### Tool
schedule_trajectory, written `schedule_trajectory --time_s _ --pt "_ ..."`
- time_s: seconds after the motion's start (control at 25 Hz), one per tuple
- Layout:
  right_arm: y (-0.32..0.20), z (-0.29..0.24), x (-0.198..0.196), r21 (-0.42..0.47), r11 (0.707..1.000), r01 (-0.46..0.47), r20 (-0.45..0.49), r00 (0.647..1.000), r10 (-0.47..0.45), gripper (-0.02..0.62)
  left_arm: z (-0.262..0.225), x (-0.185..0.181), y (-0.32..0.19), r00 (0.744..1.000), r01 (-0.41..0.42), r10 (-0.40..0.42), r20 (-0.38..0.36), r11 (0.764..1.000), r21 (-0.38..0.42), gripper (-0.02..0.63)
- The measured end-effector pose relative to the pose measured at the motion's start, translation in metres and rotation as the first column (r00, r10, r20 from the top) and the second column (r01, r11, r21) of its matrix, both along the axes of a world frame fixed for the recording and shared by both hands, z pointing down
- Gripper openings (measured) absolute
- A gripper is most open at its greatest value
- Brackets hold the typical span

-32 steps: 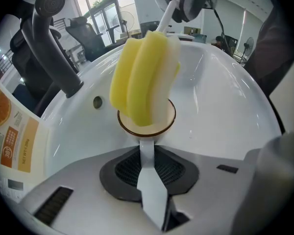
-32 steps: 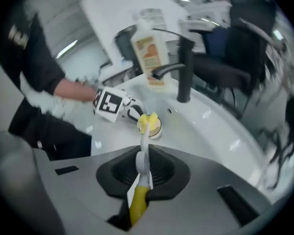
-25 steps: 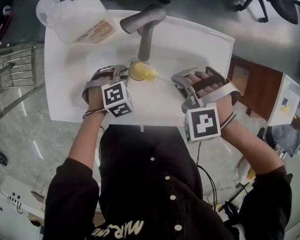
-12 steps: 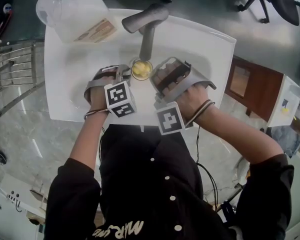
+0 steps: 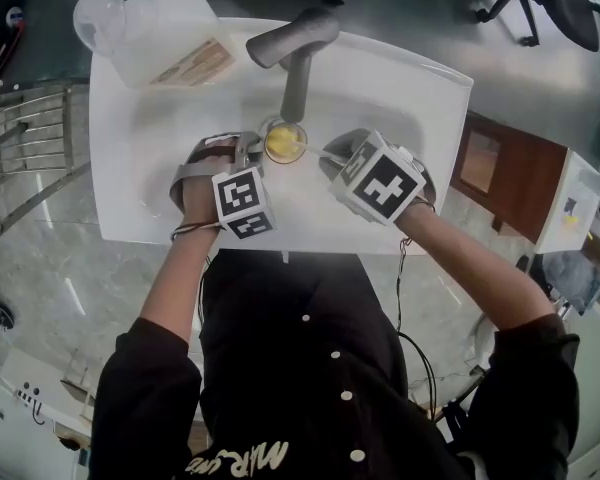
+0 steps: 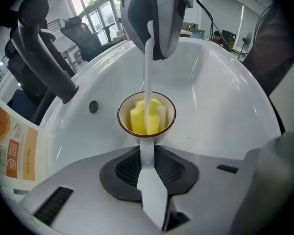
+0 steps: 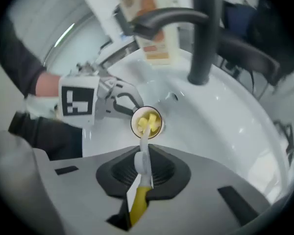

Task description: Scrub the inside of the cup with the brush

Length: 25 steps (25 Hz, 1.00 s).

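The right claw (image 7: pixel 141 173) has rolled over and come in beside the cup (image 6: pixel 123 112), so the yellow head of the brush (image 6: pixel 148 77) now sits inside it. A white sink (image 5: pixel 120 168) fills the scene, with a grey tap (image 5: pixel 295 58) behind. The left claw (image 6: pixel 147 160), closed partway, pinches the cup's flat handle and keeps the cup inside the sink, just before the tap. The right claw clamps the brush handle. Hard scrubbing could twist the cup out of that narrow grip or bend the thin stem.

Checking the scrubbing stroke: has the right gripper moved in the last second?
Yes. The right gripper has swung left toward the faucet, nearer the cup, and rolled so its marker cube faces up.
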State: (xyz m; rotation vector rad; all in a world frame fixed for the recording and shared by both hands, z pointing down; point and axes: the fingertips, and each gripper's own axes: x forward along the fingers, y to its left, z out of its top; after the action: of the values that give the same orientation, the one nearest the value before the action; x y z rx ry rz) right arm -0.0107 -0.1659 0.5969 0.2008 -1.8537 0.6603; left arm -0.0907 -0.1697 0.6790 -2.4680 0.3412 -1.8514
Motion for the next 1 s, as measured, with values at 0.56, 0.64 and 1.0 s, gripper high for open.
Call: schedule_trajectory --time_s 0.56,0.64,1.0 --pt "0.017 -0.003 0.001 -0.541 0.408 -0.735 0.016 0.476 0.879 0.046 0.001 -0.005 0.002 1.0 0.0 0.0 0.004 1.0 0.008 0.084" --pt "0.018 -0.004 0.001 -0.495 0.481 -0.724 0.042 0.533 0.845 0.046 0.002 -0.005 0.002 1.0 0.003 -0.003 -0.003 1.0 -0.003 0.084" --pt "0.02 -0.032 0.01 -0.336 0.7 -0.63 0.133 0.704 0.697 0.044 0.006 -0.007 -0.001 0.999 0.029 -0.029 -0.016 0.999 -0.032 0.084"
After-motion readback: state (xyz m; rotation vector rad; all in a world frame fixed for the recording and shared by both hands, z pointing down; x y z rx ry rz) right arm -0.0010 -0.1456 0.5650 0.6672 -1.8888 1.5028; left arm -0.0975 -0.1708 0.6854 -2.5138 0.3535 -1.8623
